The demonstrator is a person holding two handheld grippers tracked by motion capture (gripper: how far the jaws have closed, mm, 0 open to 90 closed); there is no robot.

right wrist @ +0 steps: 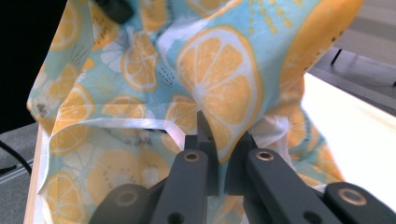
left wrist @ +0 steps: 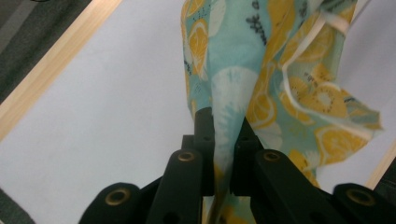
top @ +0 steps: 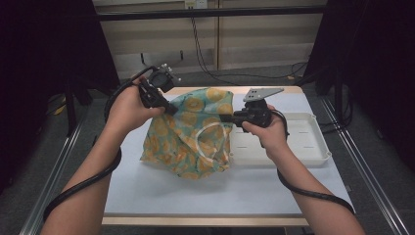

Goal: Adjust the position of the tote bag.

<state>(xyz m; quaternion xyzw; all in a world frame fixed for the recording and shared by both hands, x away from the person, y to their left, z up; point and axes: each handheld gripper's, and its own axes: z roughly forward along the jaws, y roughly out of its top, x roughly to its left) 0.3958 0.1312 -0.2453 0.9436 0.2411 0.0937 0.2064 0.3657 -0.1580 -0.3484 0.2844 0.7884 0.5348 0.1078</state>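
Two grippers, one lemon-print cloth

The lemon-print cloth (top: 193,134) is being held up above the white table (top: 147,188), just left of the white tray (top: 313,139), pinched between the closed jaws of the left gripper (top: 169,108) and right gripper (top: 226,118).

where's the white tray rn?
High view: the tray sits at the table's right edge, right of the lemon-print cloth, just beyond the right hand.
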